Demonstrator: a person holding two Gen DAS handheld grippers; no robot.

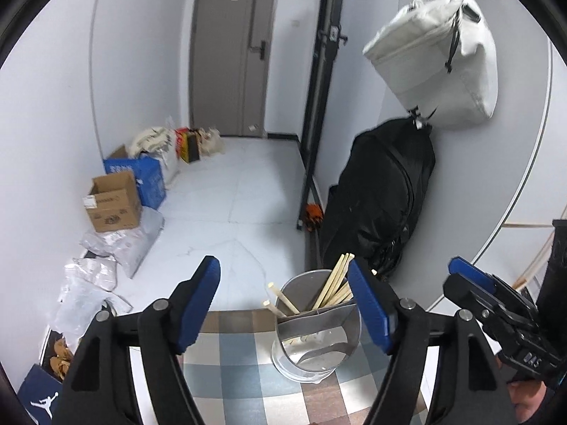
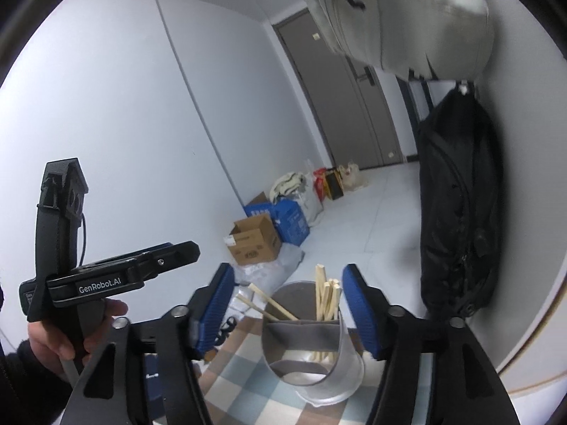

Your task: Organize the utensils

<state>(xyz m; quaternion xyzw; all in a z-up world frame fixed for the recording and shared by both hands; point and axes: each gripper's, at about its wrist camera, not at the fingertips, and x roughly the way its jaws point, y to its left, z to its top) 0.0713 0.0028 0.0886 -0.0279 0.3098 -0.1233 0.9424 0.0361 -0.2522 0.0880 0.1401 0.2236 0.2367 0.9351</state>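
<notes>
Jaws of the left gripper [image 1: 283, 304], black-framed with blue pads, stand apart with nothing pressed between them; the right gripper [image 2: 287, 304], of the same make, is likewise spread and empty. Just ahead of both sits the shiny metal cylindrical utensil holder [image 1: 315, 347], split by a grey divider into compartments. It stands on the checked blue, white and brown tablecloth [image 1: 241, 372], near the table's far edge. Pale wooden chopsticks [image 1: 336, 285] lean in the far compartment, most bunched to the right, a couple slanting out leftward over the rim. The near compartment looks empty.

The sticks should be light, stiff and fairly smooth, so they may pivot or slide between the pads; a hold near the middle of the shaft, across the width, would likely steady them best. The holder looks thin-walled and light, and could tip or skid on the cloth if a stick is dragged against its rim.

Beyond the table, a black bag [image 1: 382, 198] leans on the wall beneath a hanging white fabric bag [image 1: 436, 56], and cardboard boxes [image 1: 113, 202] line the floor.
</notes>
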